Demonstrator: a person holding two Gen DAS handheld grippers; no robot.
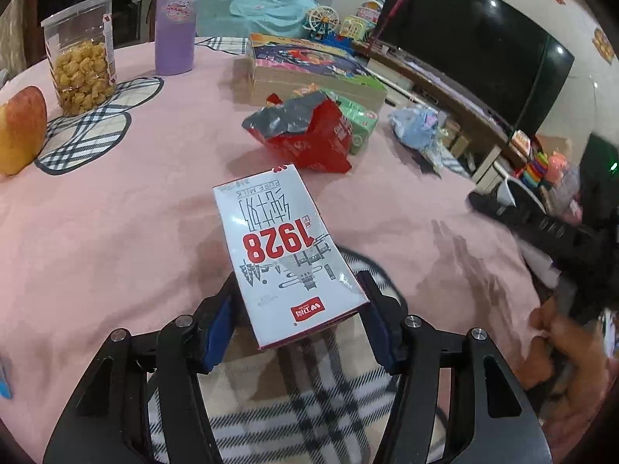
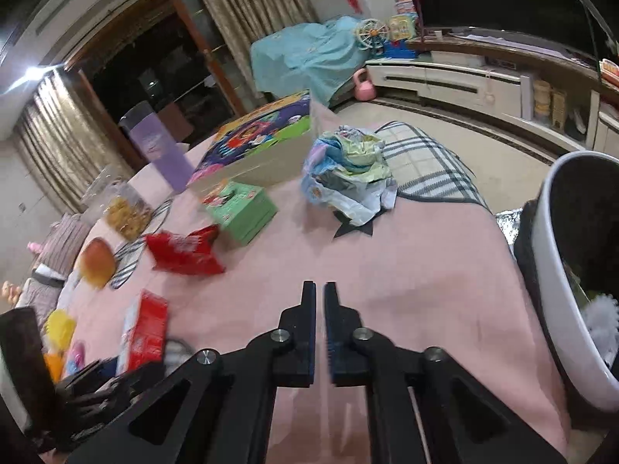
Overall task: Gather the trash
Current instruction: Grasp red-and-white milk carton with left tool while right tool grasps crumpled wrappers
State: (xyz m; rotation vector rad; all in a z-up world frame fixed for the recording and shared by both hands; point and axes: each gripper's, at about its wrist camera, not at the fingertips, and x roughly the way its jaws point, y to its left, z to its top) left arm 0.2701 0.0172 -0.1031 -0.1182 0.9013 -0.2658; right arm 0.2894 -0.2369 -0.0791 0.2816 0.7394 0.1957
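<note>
My left gripper (image 1: 300, 290) is shut on a white and red milk carton (image 1: 284, 251) marked 1928 and holds it over the pink tablecloth. The carton shows in the right wrist view (image 2: 145, 328) at the lower left. A torn red snack bag (image 1: 305, 131) (image 2: 185, 249) lies on the cloth beyond the carton. A crumpled blue wrapper (image 1: 419, 129) (image 2: 348, 166) lies near the far table edge. My right gripper (image 2: 320, 290) is shut and empty above bare cloth. A white trash bin (image 2: 557, 270) stands off the table's right edge.
A green box (image 2: 241, 208), a puzzle box (image 2: 263, 143), a purple bottle (image 1: 176, 19), a snack jar (image 1: 81, 54) and an apple (image 1: 21, 127) stand on the table (image 2: 425, 270). A TV (image 1: 476, 38) stands behind.
</note>
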